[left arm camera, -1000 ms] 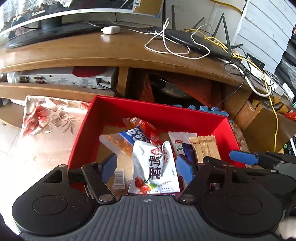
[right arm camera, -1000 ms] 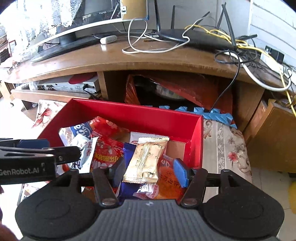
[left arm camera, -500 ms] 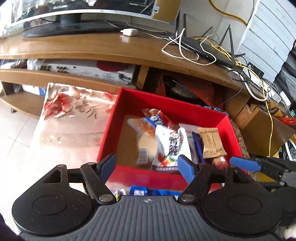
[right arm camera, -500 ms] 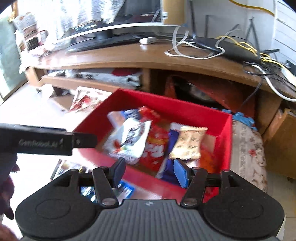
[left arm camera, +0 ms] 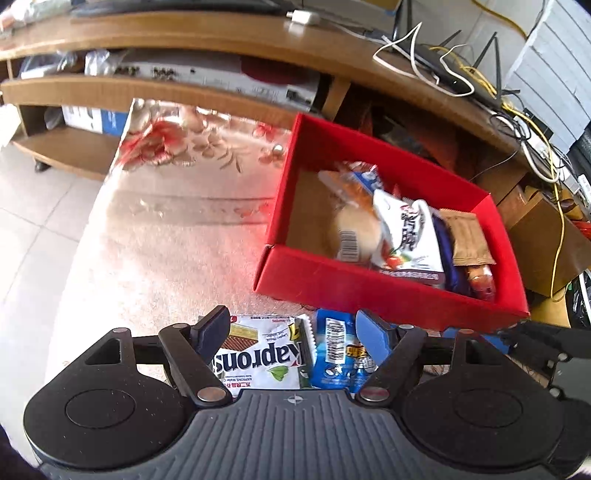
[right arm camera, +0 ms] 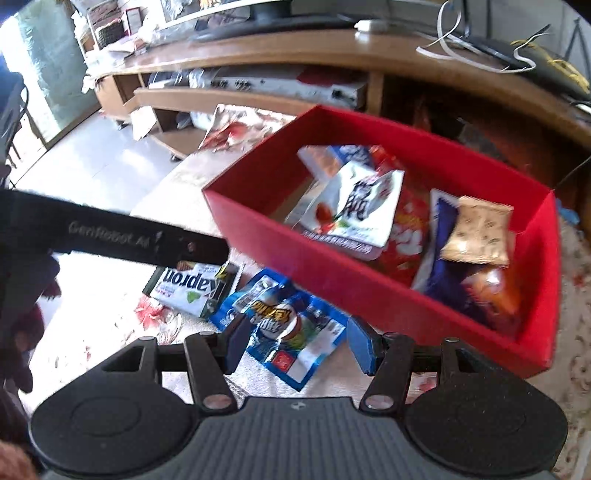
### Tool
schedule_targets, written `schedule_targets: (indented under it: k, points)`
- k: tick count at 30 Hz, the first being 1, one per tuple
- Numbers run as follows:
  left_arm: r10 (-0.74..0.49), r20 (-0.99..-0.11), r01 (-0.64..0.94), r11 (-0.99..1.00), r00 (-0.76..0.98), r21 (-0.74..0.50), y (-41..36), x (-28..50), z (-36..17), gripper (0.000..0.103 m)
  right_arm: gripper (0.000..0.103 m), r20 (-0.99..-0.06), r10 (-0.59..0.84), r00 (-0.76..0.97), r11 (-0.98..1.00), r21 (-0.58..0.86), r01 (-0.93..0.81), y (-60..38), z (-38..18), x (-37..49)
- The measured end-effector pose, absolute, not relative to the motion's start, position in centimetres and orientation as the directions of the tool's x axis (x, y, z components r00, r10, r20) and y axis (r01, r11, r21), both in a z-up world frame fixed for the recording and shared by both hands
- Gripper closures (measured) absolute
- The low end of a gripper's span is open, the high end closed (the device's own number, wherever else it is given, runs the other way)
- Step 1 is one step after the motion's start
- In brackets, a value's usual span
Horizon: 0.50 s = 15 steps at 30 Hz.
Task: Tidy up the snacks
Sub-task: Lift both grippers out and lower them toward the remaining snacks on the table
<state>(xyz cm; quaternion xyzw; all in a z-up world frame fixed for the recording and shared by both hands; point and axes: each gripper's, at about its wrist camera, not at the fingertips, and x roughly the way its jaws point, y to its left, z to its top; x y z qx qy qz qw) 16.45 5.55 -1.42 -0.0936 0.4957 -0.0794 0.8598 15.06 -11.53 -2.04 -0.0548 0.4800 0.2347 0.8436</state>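
1. Red box (left arm camera: 384,288) at 1 o'clock, packets piled toward its right half, left part bare
2. Wafer pack (left arm camera: 258,354) and blue packet (right arm camera: 291,332) lie on the mat by its near wall
3. Left gripper (left arm camera: 293,332) and right gripper (right arm camera: 295,341) both gape, holding nothing
4. Open mat (left arm camera: 166,240) at 10 o'clock

Both wrist cameras look steeply down along their fingers, close over the floor. Each faces the red box (left arm camera: 388,284) (right arm camera: 354,280) with the TV stand (left arm camera: 221,33) (right arm camera: 295,48) behind; both share the Kapron packet (left arm camera: 258,354) (right arm camera: 192,291)
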Motion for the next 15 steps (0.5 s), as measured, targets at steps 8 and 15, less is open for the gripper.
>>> schedule_targets:
  k: [8, 15]
  points:
    - [-0.236, -0.854, 0.089, 0.971, 0.464, -0.22, 5.8, 18.9, -3.7, 0.022, 0.047, -0.851, 0.35, 0.392, 0.871, 0.142, -0.47, -10.9, -3.7, 15.9]
    - [-0.249, -0.878, 0.163, 0.967, 0.409, -0.197, 4.9, 19.1, -5.1, 0.02, 0.047, -0.863, 0.345, 0.369, 0.87, 0.146, -0.471, -11.2, -4.3, 16.1]
